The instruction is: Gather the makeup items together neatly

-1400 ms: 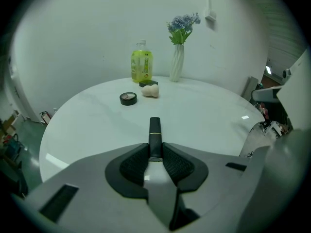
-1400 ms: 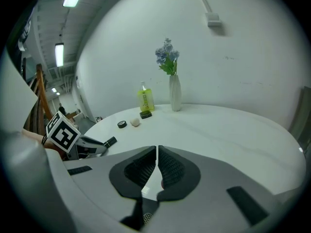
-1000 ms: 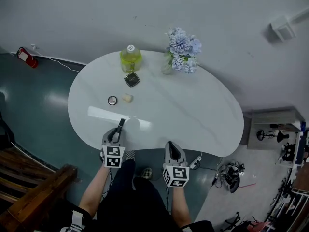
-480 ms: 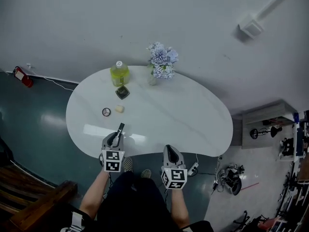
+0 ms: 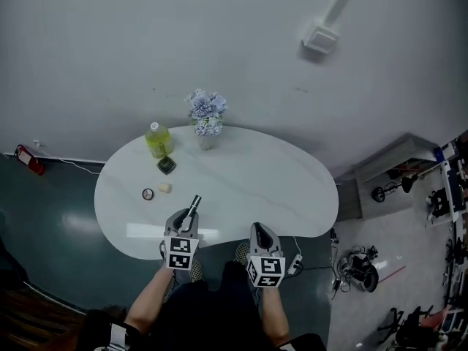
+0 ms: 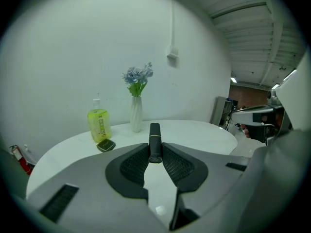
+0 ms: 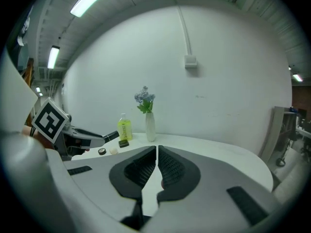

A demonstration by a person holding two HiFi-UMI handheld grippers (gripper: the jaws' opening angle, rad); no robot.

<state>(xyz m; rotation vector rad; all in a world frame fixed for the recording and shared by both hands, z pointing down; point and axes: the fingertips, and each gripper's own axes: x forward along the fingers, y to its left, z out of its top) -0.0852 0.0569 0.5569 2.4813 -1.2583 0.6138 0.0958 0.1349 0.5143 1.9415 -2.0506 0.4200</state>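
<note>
As left gripper (image 6: 155, 150) clamps it, black tube (image 6: 155, 139) juts forward, above table (image 5: 278, 189)

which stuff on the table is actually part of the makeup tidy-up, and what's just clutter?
Part of the job:
- black tube, clamped in the left gripper
- black square compact
- small round tin
- small cream piece beside the tin

Just lying about:
- vase of blue flowers
- yellow-green bottle, possibly a toiletry; cannot tell

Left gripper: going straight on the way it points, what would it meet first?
Likely bare tabletop, the black tube it holds touching first, short of the vase; depth unclear.
</note>
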